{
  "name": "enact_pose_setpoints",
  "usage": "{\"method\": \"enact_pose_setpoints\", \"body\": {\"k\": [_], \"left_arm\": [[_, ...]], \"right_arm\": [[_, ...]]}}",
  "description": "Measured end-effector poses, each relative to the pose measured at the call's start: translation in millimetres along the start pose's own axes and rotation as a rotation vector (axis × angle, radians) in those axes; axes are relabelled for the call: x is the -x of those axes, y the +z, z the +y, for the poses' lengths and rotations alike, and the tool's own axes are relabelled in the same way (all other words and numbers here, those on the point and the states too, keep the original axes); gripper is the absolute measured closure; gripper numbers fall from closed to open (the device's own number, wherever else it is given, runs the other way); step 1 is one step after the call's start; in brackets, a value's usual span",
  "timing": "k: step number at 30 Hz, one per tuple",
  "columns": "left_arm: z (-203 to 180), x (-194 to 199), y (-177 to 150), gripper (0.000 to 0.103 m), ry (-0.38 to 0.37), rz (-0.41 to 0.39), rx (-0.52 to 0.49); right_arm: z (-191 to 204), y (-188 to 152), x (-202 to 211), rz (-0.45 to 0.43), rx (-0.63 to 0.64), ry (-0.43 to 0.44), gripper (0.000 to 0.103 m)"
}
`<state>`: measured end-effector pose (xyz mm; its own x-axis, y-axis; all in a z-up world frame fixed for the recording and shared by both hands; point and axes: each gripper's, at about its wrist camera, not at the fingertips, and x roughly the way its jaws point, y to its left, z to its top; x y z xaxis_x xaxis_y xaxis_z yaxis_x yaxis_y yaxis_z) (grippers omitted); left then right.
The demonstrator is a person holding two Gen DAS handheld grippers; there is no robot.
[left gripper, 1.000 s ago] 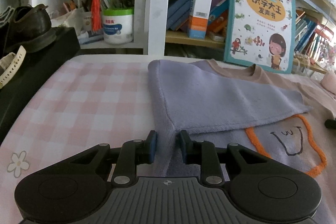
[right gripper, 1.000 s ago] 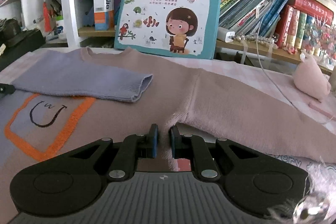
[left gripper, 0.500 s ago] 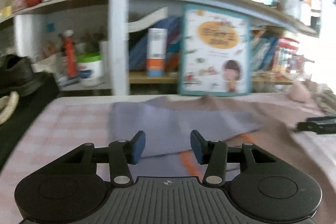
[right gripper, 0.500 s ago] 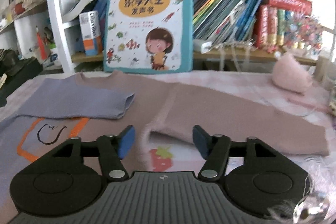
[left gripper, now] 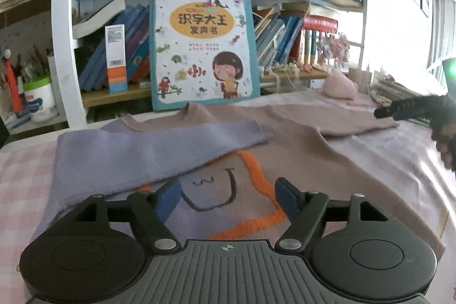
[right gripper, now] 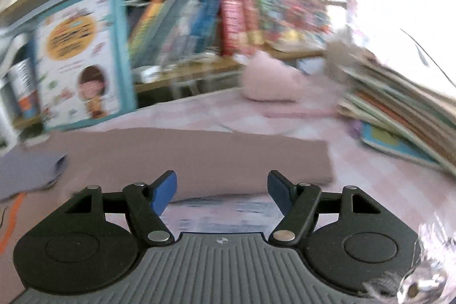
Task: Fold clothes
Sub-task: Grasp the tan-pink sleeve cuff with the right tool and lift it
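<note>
A dusty-pink sweater [left gripper: 307, 150] with an orange-edged lilac face patch [left gripper: 216, 190] lies flat on the pink checked cloth. Its lilac left sleeve [left gripper: 148, 150] is folded across the chest. Its pink right sleeve [right gripper: 199, 158] stretches out sideways to the right. My left gripper [left gripper: 228, 198] is open and empty, low over the face patch. My right gripper [right gripper: 222, 190] is open and empty, just in front of the right sleeve; that view is motion-blurred. The right gripper also shows in the left wrist view [left gripper: 413, 107] at the far right.
A bookshelf runs along the back with a large children's book [left gripper: 202, 47] leaning on it. A pink plush [right gripper: 270, 81] sits behind the right sleeve. A stack of books [right gripper: 399, 116] lies at the right. A white tub [left gripper: 38, 99] stands far left.
Both grippers let go of the sweater and opened wide. The left one moved right, over the face patch. The right one swung right, toward the outstretched sleeve.
</note>
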<state>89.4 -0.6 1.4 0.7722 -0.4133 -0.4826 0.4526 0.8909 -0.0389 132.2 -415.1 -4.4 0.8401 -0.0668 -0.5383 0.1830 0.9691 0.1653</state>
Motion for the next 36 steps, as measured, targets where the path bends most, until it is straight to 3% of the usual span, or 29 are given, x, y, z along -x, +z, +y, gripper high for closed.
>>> {"method": "enact_pose_setpoints", "body": {"k": [8, 10, 17, 19, 20, 22, 24, 31, 34, 36], "left_arm": [[-6, 0, -11, 0.023, -0.005, 0.022, -0.034], [-8, 0, -11, 0.018, -0.004, 0.023, -0.046], [-15, 0, -13, 0.009, -0.001, 0.025, -0.086], [-17, 0, -13, 0.009, 0.0, 0.026, -0.097], [-18, 0, -14, 0.009, 0.0, 0.026, -0.103], [-19, 0, -14, 0.008, -0.001, 0.03, -0.109], [-17, -3, -14, 0.008, -0.007, 0.045, -0.101], [-1, -8, -14, 0.008, -0.026, 0.076, -0.007], [4, -8, -14, 0.008, -0.031, 0.076, 0.029], [7, -8, -15, 0.008, -0.033, 0.076, 0.048]], "right_arm": [[-52, 6, 1, 0.038, -0.12, -0.099, 0.035], [-62, 7, 2, 0.044, -0.141, -0.119, 0.035], [-84, 11, -9, 0.062, -0.296, -0.091, 0.039], [-88, 12, -14, 0.066, -0.35, -0.065, 0.05], [-89, 12, -16, 0.068, -0.378, -0.052, 0.059], [-92, 12, -20, 0.071, -0.432, -0.027, 0.061], [-96, 12, -25, 0.075, -0.486, -0.001, 0.072], [-107, 13, -41, 0.087, -0.676, 0.091, 0.074], [-111, 15, -44, 0.077, -0.702, 0.077, 0.076], [-113, 18, -46, 0.082, -0.696, 0.048, 0.089]]}}
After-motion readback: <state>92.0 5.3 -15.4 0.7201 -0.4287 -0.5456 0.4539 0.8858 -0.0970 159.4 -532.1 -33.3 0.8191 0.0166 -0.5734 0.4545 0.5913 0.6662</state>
